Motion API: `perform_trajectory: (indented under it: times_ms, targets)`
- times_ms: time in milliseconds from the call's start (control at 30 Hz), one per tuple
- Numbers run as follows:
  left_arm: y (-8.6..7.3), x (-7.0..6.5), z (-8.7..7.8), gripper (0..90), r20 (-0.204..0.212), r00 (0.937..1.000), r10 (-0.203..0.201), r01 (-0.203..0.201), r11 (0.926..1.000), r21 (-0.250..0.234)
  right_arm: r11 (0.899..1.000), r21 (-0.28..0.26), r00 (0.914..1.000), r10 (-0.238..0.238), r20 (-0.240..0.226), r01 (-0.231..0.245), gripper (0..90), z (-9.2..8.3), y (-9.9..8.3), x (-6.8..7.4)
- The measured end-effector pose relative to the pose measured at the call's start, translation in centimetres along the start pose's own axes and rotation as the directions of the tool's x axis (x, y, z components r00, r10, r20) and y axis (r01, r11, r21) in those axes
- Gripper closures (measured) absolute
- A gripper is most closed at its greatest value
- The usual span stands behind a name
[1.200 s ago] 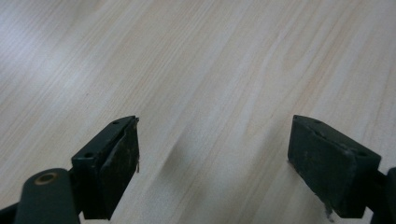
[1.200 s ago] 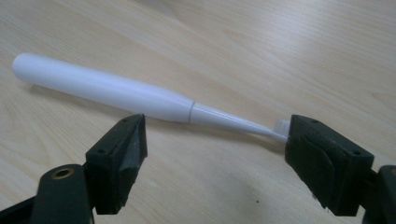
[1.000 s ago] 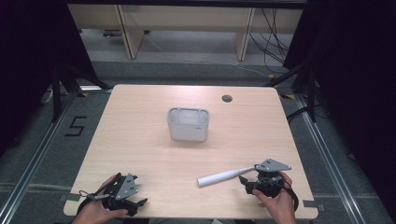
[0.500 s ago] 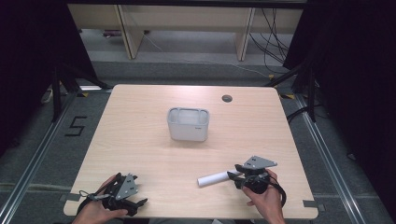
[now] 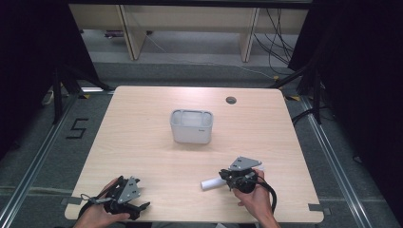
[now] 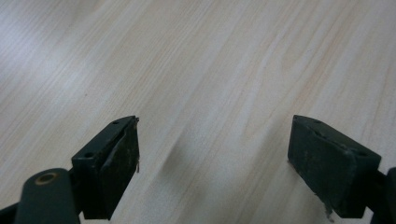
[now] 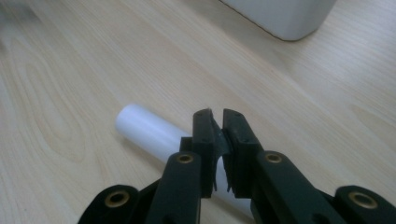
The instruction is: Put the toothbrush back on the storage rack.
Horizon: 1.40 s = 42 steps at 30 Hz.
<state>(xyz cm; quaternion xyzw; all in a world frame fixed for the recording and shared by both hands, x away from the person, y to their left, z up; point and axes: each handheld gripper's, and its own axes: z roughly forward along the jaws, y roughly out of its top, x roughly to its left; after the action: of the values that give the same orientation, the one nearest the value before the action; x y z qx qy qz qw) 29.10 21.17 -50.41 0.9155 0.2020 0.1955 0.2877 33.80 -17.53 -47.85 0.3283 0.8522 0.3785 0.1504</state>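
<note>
A white tube point(image 5: 209, 182) point(image 7: 144, 128) lies on the wooden table point(image 5: 142, 142) near the front right. My right gripper point(image 5: 223, 177) point(image 7: 215, 116) sits over it, pointing along it toward its left end. Its jaws have just been closing and now stand shut, pads nearly touching. The tube runs underneath them, and I see nothing clearly clamped between them. My left gripper point(image 5: 135, 194) point(image 6: 214, 140) rests at the front left corner in a hand, open wide over bare wood.
A pale grey open-topped bin point(image 5: 190, 135) point(image 7: 280, 18) stands at the table's middle, beyond the tube. A round cable hole point(image 5: 231, 100) lies at the back right. The table's front edge is close behind both hands.
The right gripper slid left along the tube, covering most of it, and its jaws went from open to shut. The tube and the left gripper stayed put.
</note>
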Motion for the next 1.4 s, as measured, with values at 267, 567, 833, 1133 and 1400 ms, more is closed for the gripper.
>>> perform_trajectory:
  times_ms: [267, 567, 833, 1133, 1400]
  targets:
    - [0.0, 0.0, 0.0, 16.4, -0.001, 1.0000, -0.004, 0.004, 1.0000, -0.003, 0.998, 0.019, 0.9984, -0.051, -0.025, 0.052, 88.6, 1.4, 0.8, 0.8]
    - [0.0, 0.0, 0.0, 16.4, 0.008, 1.0000, -0.003, 0.003, 1.0000, -0.004, 0.999, 0.045, 0.9979, -0.029, -0.057, 0.032, 88.6, 2.5, 1.2, 1.4]
    - [0.0, 0.0, 0.0, 16.4, 0.008, 1.0000, -0.003, 0.003, 1.0000, -0.005, 0.997, 0.062, 0.9970, -0.039, -0.066, 0.044, 88.6, 3.2, 1.3, 1.8]
    - [0.0, 0.0, 0.0, 16.4, 0.009, 1.0000, -0.002, 0.002, 1.0000, -0.007, 0.996, 0.063, 0.9951, -0.059, -0.080, 0.064, 88.7, 3.5, 1.3, 2.1]
    - [0.0, 0.0, 0.0, 16.4, 0.001, 1.0000, -0.003, 0.004, 0.9999, -0.016, 0.993, 0.108, 0.9943, -0.037, -0.100, 0.048, 88.6, 3.2, 0.9, 2.6]
